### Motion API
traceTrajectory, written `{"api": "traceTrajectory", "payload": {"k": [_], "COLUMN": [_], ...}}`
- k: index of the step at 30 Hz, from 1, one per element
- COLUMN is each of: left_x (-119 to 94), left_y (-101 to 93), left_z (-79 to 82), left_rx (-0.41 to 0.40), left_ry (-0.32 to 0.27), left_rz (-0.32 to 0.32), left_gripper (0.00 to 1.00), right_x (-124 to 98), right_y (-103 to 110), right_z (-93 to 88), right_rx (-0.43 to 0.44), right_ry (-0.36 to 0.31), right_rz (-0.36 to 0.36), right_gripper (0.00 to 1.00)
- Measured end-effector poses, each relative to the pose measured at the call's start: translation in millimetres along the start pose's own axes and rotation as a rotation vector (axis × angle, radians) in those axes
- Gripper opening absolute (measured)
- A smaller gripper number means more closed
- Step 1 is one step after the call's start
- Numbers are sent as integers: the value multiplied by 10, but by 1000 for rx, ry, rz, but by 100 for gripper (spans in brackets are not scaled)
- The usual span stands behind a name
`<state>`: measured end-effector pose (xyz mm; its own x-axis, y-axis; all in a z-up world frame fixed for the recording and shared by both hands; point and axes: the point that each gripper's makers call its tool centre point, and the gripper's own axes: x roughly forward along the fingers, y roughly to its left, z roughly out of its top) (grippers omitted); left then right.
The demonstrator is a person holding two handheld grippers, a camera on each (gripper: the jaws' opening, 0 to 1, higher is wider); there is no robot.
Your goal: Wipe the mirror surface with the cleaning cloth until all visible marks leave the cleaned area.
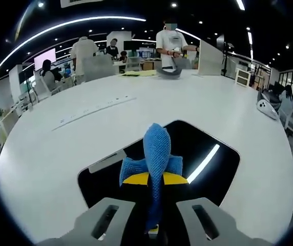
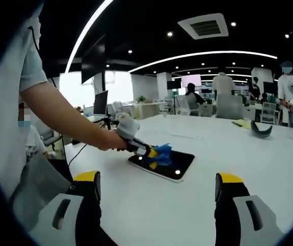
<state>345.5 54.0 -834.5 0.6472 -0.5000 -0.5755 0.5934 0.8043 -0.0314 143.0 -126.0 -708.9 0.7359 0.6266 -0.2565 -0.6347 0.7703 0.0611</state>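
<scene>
White table [image 1: 228, 107] sat in an open-plan office — dark ceiling with light strips, people standing and seated at the far side beyond the mirror [image 1: 208, 138]. The mirror lay flat on the table, dark, reflecting a ceiling strip. The left gripper [image 1: 154, 212] had its jaws clamped on the blue cloth [image 1: 157, 148], held over the mirror. The right gripper [image 2: 157, 197] stood apart from the mirror — jaws spread, nothing between them. No readable writing.

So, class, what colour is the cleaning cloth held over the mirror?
Blue; the cleaning cloth shows best in the left gripper view, clamped above the mirror.
</scene>
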Motion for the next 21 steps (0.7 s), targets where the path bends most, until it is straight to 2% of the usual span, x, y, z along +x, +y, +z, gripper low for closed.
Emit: {"api": "traceTrajectory", "payload": {"k": [21], "left_x": [-95], "left_y": [90], "left_z": [-58], "left_rx": [7], "left_ry": [3], "left_rz": [9], "left_gripper": [5], "right_x": [-2], "right_y": [-14], "right_z": [1], "right_rx": [-2], "right_ry": [2], "right_rz": [-7], "right_gripper": [92]}}
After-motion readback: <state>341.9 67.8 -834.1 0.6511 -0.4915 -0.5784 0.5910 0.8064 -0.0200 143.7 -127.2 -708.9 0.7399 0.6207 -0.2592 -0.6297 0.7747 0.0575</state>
